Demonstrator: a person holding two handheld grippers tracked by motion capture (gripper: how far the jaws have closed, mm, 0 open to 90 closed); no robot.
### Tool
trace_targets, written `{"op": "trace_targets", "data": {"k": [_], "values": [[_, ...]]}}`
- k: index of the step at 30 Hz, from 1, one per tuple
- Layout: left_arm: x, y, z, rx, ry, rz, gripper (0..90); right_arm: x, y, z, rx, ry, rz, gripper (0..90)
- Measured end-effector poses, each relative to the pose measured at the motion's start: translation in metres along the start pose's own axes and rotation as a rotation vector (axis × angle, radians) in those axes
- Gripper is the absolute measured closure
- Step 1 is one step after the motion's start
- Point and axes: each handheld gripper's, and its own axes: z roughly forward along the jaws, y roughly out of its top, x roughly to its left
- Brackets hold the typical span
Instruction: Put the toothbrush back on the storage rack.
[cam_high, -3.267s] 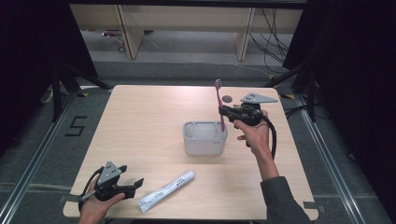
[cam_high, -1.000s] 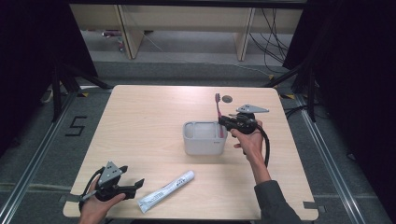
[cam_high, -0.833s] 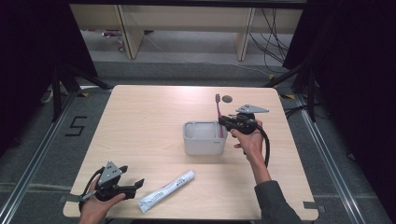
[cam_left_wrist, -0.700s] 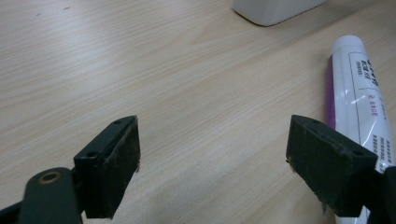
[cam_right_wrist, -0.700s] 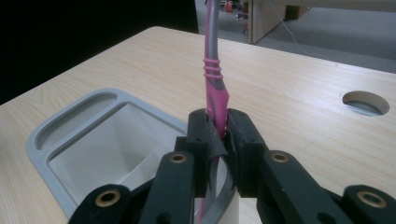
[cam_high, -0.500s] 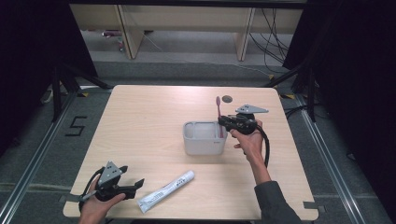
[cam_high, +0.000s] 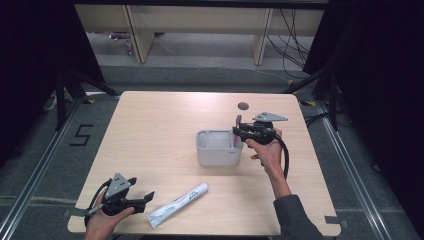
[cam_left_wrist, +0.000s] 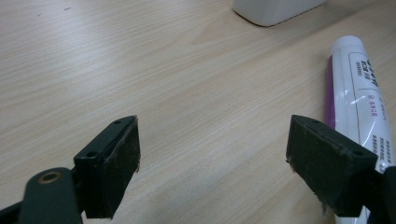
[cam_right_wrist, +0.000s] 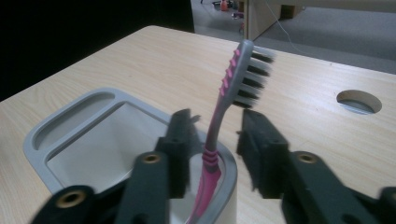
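- Two risks we see here. First, the right tongs (cam_right_wrist: 212, 140) stand with their jaws apart on both sides of the toothbrush (cam_right_wrist: 229, 102), which seems free between them, so if we pull them away carelessly a jaw can catch the neck and lift the brush out again.
- Second, the toothbrush leans in the corner of the grey holder (cam_high: 218, 147); we judge that a push on it can tip the brush over the rim (cam_right_wrist: 140, 103), or shift the light holder on the surface (cam_high: 160, 130).
- The toothbrush is pink with a grey back to its head and dark bristles. Its handle goes down inside the holder at the right end, and the head stands up above the rim, tilted a little.
- The left tongs (cam_left_wrist: 215, 158) are wide apart and hold nothing; they rest low near the front edge of the surface.
- The toothpaste tube (cam_left_wrist: 359, 93) lies just beside the left tongs' jaw, white with a purple stripe. A sudden move of that hand may roll it toward the edge.
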Motion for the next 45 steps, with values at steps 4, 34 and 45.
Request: {"op": "trace_targets", "data": {"k": [4,34,45], "values": [[0.0,0.0,0.0,-0.001,0.001,0.0,17.2,-0.002,0.001,-0.005,-0.022,-0.01,0.002,47.5],[0.0,0.0,0.0,0.002,0.008,-0.005,17.2,0.001,-0.011,-0.066,-0.033,-0.024,-0.019,37.4],[0.0,0.0,0.0,0.001,0.008,-0.005,17.2,0.001,-0.027,-0.084,-0.03,-0.032,0.012,36.2]]}}
